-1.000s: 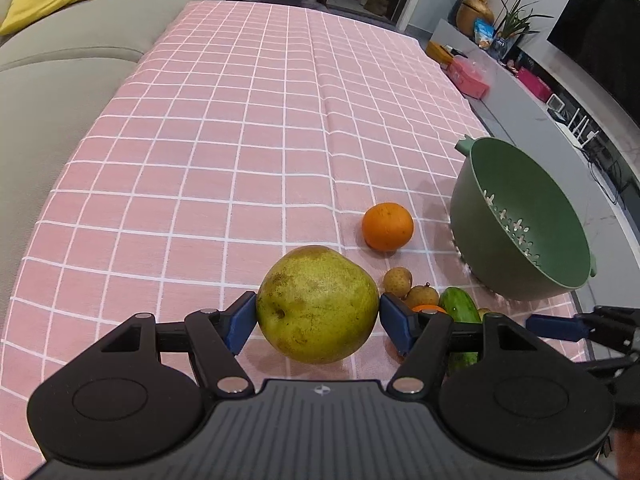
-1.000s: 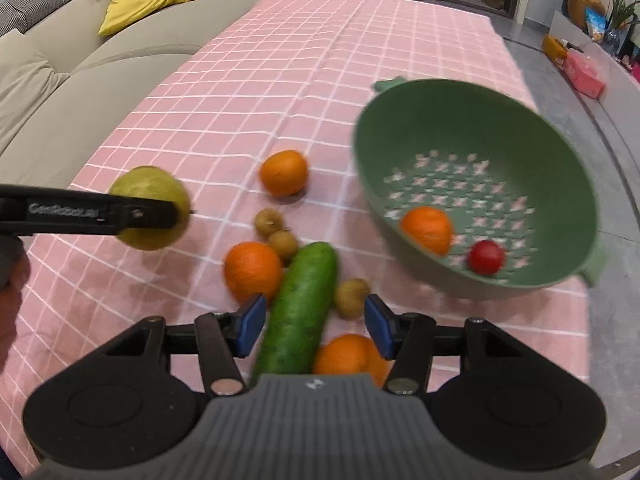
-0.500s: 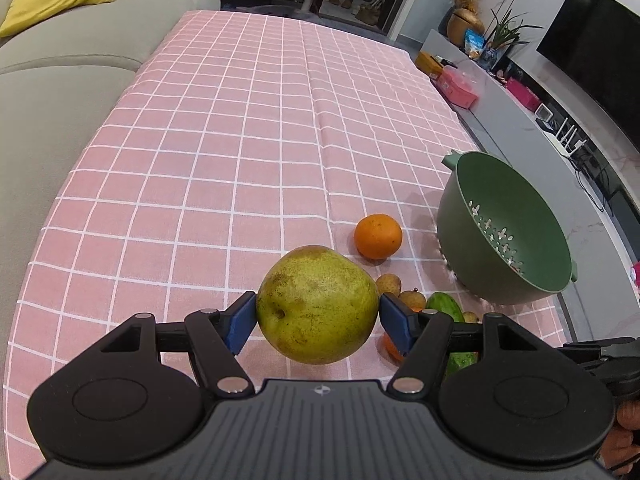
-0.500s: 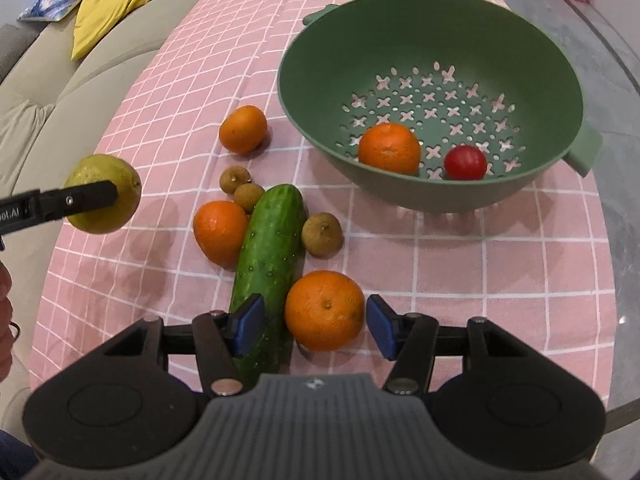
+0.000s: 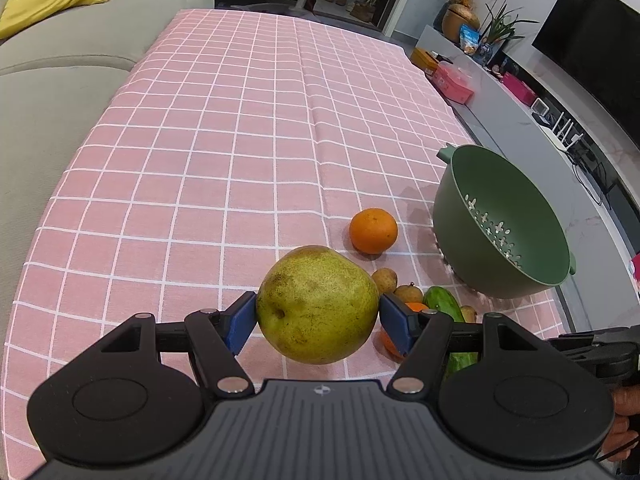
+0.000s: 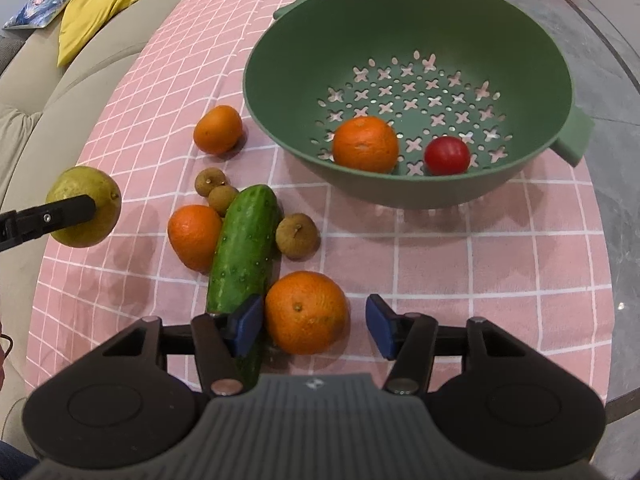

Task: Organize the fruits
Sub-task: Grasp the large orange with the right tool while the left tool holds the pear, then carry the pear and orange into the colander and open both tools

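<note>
Fruits are lying spread over the pink checked worktop (image 6: 500,256), and your green colander (image 6: 280,128) is sitting at the far right, holding one orange (image 6: 365,143) and a small red tomato (image 6: 447,155) side by side on its perforated floor. Your left hand-held gripper (image 5: 318,316) is clamping a big yellow-green pear (image 5: 317,305) between its blue pads, carrying it clear above the cloth. Your right hand-held gripper (image 6: 316,326) is hanging with its jaws parted around a loose orange (image 6: 306,312); the left pad is sitting just beside the peel, the right pad standing apart from it. A cucumber (image 6: 245,246) is lying just left of that fruit, flanked by another orange (image 6: 195,236), three little brown longans (image 6: 297,235) and, farther off, a fourth orange (image 6: 218,129) near the colander's rim.
</note>
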`<state>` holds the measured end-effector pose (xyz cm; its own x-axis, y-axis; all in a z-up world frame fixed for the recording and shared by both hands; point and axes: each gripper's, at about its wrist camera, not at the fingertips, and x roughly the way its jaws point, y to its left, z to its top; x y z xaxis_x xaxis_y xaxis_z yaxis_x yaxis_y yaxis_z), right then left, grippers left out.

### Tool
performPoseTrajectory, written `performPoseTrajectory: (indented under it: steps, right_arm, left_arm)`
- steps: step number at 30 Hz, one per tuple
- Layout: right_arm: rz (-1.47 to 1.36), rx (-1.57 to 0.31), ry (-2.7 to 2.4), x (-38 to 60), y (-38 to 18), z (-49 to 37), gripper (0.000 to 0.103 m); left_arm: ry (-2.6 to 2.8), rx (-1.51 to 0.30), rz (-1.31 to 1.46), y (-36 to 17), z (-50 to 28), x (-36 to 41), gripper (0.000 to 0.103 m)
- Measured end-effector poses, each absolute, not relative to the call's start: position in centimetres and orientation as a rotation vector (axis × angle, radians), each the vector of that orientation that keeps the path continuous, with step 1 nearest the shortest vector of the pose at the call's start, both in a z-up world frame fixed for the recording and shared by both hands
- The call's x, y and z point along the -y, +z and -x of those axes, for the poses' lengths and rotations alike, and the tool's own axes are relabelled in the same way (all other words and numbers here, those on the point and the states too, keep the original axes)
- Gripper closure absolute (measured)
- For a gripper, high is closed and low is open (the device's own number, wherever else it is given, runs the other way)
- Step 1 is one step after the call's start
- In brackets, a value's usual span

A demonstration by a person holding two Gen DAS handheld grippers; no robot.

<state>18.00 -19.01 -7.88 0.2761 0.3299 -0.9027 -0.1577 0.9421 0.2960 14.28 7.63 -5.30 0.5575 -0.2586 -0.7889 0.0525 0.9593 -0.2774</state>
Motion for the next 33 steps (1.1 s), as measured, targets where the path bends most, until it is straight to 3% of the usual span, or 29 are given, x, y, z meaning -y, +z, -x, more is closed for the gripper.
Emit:
performPoseTrajectory:
  steps: [7,9,10,11,12,21,33]
  right_arm:
    - [-0.200,-1.282,0.343,19.5,-8.3,-18.2,0.053]
    - [-0.212,-1.283,0.320,19.7,-8.6,-18.3,0.043]
    - [-0.221,-1.282,0.321,19.8,-8.7,-18.3,0.042]
    - [-0.235,-1.281,0.327,20.0,-8.7,-18.4,0.047]
    - [-0.260,-1.283,0.342,20.1,-8.8,-18.4,0.061]
    - [-0.265,-1.277,0.332,20.3,-8.1,-18.4,0.062]
    - [-0.345,-1.140,0.429,21.5,-1.1,-18.9,0.062]
  left_arm:
    - [-0.190,-0.967,0.231,-5.4,-14.3,-7.6,0.027]
    - [-0.192,-0.968,0.232,-5.4,-14.3,-7.6,0.027]
    - [-0.194,-0.968,0.231,-5.4,-14.3,-7.5,0.027]
    - [-0.195,-0.967,0.230,-5.4,-14.3,-7.5,0.027]
    - [-0.196,-0.967,0.230,-5.4,-14.3,-7.5,0.026]
    - [-0.197,-0.963,0.230,-5.2,-14.0,-7.6,0.027]
    - [-0.254,-0.919,0.119,-1.1,-12.6,-5.0,0.027]
